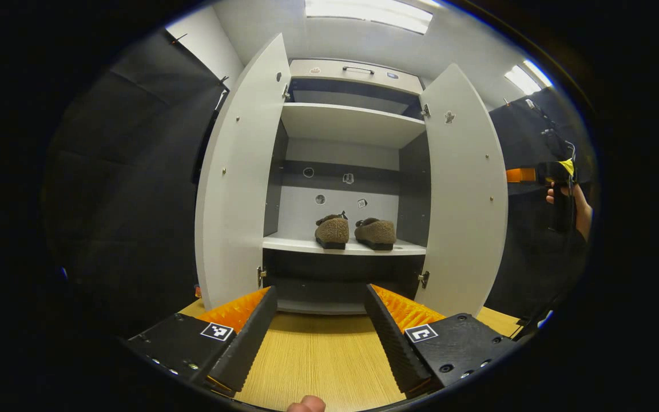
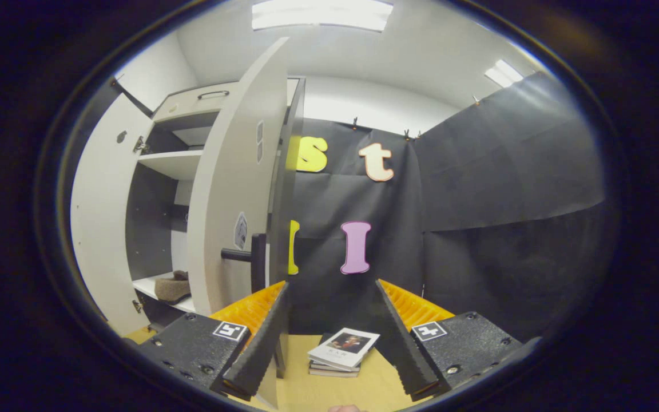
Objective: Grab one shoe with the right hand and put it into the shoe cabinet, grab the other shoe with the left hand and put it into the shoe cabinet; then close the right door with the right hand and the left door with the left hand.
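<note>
Left gripper view: two shoes [image 1: 356,232] on cabinet shelf [image 1: 289,245], both doors open, left gripper [image 1: 321,297] fingers wide apart, empty. Right gripper [image 2: 332,297] fingers spread, empty, beside right door [image 2: 229,189] handle [image 2: 249,256].

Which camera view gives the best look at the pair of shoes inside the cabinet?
The left gripper view: both shoes stand side by side on the lower shelf, seen between the open doors. The right gripper view shows one shoe, partly hidden behind the right door.
</note>
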Demonstrator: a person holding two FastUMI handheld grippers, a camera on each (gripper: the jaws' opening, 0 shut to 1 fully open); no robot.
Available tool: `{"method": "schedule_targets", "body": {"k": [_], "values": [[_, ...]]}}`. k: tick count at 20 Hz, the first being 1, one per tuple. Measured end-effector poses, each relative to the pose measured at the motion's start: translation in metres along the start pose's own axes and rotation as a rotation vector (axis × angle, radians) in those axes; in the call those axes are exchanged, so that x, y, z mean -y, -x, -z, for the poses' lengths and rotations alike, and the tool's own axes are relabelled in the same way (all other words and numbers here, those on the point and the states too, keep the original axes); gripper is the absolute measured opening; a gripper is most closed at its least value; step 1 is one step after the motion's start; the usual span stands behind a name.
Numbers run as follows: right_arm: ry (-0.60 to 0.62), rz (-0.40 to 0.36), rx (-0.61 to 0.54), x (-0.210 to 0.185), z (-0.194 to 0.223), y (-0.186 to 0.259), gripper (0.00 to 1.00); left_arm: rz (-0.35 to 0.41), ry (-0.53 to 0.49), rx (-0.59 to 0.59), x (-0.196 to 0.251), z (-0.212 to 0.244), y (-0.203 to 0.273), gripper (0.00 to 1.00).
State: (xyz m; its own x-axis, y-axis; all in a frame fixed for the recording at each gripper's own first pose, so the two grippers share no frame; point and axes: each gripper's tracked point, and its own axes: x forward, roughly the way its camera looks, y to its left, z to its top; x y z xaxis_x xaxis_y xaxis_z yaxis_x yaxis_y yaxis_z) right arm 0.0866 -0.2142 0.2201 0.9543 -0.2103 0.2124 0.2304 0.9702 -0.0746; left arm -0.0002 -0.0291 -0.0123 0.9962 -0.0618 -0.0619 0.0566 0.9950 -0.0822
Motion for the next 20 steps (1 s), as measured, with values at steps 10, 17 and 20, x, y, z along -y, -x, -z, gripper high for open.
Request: {"method": "schedule_targets", "body": {"k": [10, 17, 20], "values": [[-0.014, -0.067, -0.002, -0.03, -0.004, 0.005, 0.83, 0.015, -0.012, 0.015, 0.004, -0.006, -0.002, 0.93], [-0.018, -0.149, 0.028, -0.088, -0.005, 0.016, 0.87, -0.009, -0.035, 0.016, -0.009, -0.004, -0.002, 0.93], [-0.03, -0.202, 0.022, -0.115, -0.004, 0.014, 0.87, -0.019, -0.04, 0.016, -0.015, -0.006, -0.003, 0.93]]}}
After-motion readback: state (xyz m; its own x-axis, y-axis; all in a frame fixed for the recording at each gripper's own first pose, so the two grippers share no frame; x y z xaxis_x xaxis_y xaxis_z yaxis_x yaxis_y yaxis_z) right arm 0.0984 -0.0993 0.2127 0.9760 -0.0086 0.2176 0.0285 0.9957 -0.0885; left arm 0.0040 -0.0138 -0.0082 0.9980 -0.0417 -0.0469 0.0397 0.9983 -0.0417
